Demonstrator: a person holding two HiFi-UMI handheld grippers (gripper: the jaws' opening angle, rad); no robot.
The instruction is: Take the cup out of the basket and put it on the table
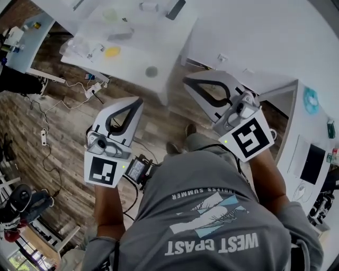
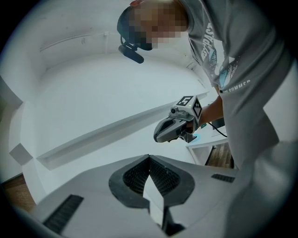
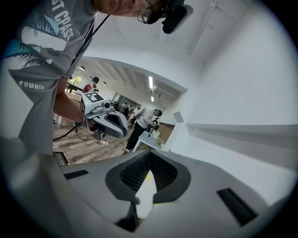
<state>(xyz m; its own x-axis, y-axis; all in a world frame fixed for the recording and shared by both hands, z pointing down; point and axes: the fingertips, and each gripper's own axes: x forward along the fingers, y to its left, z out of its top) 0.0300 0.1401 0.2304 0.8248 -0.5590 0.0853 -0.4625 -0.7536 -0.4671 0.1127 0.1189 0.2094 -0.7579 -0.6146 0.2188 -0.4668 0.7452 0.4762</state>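
Mid-frame, above wood floor [image 1: 63,137]: two tongs, left tongs [image 1: 139,101] and right tongs [image 1: 186,80], both closed tight, empty, touching nothing. Upper center: cluttered white desk [image 1: 164,47].

The floor [image 1: 63,132] is laid in grained wood planks. The table [image 1: 169,47] is finished smooth and white. The left gripper [image 1: 139,100] is cased in matt grey plastic, its pads [image 2: 135,176] ribbed black. The T-shirt [image 1: 212,180] is grey cloth.

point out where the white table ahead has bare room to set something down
Free: the white table's right end, between the dark round disc and the dark flat object at the back. Crowded: its left end, around the clear plastic and the yellow disc.
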